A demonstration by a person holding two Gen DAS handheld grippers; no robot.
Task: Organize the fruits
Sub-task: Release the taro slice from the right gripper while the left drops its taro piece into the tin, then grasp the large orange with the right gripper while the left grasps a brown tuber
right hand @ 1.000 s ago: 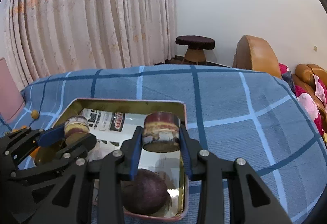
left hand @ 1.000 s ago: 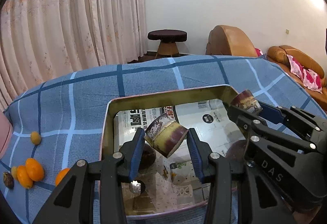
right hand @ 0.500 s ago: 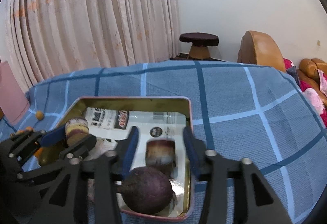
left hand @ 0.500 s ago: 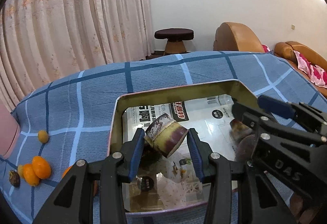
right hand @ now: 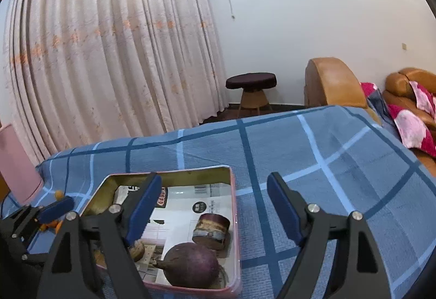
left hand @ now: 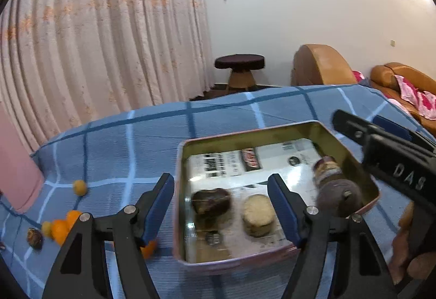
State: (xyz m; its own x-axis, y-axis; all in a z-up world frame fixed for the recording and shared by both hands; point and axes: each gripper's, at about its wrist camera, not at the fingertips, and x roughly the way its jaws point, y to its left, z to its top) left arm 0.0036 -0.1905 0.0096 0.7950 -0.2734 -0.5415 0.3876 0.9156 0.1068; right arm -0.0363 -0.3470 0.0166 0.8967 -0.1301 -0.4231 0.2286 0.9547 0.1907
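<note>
Left tool (left hand: 220, 206): spread wide, nothing between the blue pads (left hand: 283, 213); lower centre of the left wrist frame, above the near left part of the tin.
Right tool (right hand: 211, 207): spread wide, nothing held; lower centre of the right wrist frame, over the tin's right edge.
Tin tray (left hand: 272, 132): rectangular, gold walls, pink rim, printed paper lining; on the blue checked cloth (right hand: 313, 151), centre right of the left wrist frame.
Contents: cut sugarcane piece (left hand: 257, 214) standing on end, centre; dark piece (left hand: 211, 200) just left of it; banded cane piece (right hand: 211, 226) on its side at right; round purple fruit (right hand: 192, 265) at the near right corner.
Outside the tin: small orange fruits (left hand: 64, 225), lower left of the left wrist frame, on the cloth; one dark fruit (left hand: 34, 237) beside them.
</note>
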